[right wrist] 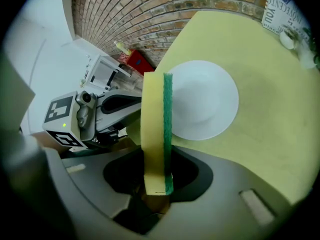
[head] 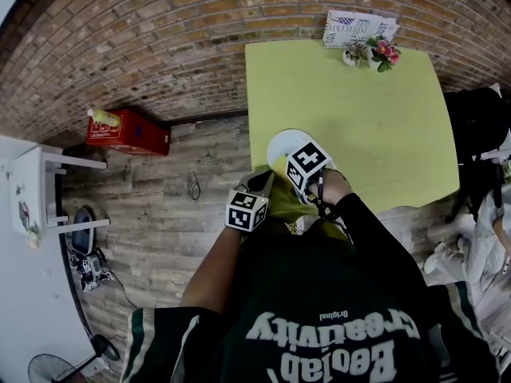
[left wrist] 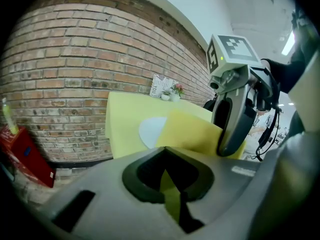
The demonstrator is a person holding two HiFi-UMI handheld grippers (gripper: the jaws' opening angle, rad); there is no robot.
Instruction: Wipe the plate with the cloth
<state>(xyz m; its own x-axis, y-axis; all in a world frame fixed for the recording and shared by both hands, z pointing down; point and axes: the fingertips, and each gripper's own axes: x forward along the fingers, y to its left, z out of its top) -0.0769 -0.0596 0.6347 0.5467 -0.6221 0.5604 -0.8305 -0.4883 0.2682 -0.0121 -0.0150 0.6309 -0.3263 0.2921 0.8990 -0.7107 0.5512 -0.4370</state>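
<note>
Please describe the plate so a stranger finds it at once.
Find the yellow-green table by the brick wall, then its near left edge. The plate lies there: round, plain white, empty, unlike the flowers and printed card at the far edge.

Surface: yellow-green table (head: 375, 126), right half of frame, against the brick wall | Near left edge: white plate (head: 279, 144), flat | Far edge, upper right: printed card (head: 359, 29), with a small flower pot (head: 355, 54) just in front | Plank floor (head: 160, 206), left: red box (head: 128, 132) by the wall.
</note>
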